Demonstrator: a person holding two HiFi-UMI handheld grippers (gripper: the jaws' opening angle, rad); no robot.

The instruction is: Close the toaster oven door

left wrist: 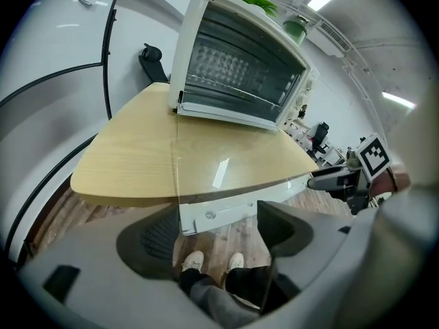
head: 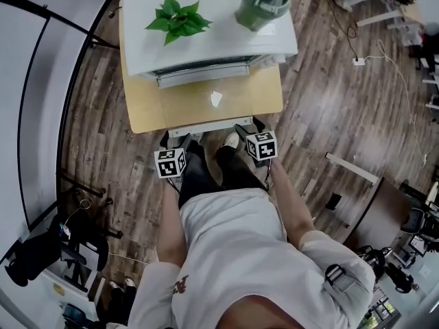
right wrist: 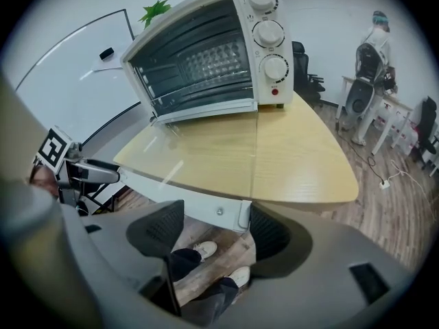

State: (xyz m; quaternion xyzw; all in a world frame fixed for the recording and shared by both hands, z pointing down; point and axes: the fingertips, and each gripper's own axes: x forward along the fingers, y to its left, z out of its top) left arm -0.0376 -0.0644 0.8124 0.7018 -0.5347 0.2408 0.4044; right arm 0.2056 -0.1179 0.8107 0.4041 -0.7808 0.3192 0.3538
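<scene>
The white toaster oven (head: 206, 46) stands on a wooden table (head: 140, 112). Its glass door (head: 216, 99) lies folded down flat, with a white front bar (head: 206, 127) at the near edge. My left gripper (head: 173, 142) is at the bar's left end and my right gripper (head: 248, 131) at its right end. In the left gripper view the bar's left end (left wrist: 216, 214) sits between the spread jaws of the left gripper (left wrist: 212, 235), and the pads do not press on it. The right gripper (right wrist: 214, 230) likewise stands open around the bar's right end (right wrist: 236, 214). The oven cavity (right wrist: 199, 57) is open.
A green plant (head: 177, 19) and a green pot (head: 263, 2) rest on top of the oven. Three knobs (right wrist: 269, 33) line its right side. The person's legs and white shoes (head: 230, 141) are just below the table edge. Desks, chairs and cables (head: 374, 57) lie off to the right.
</scene>
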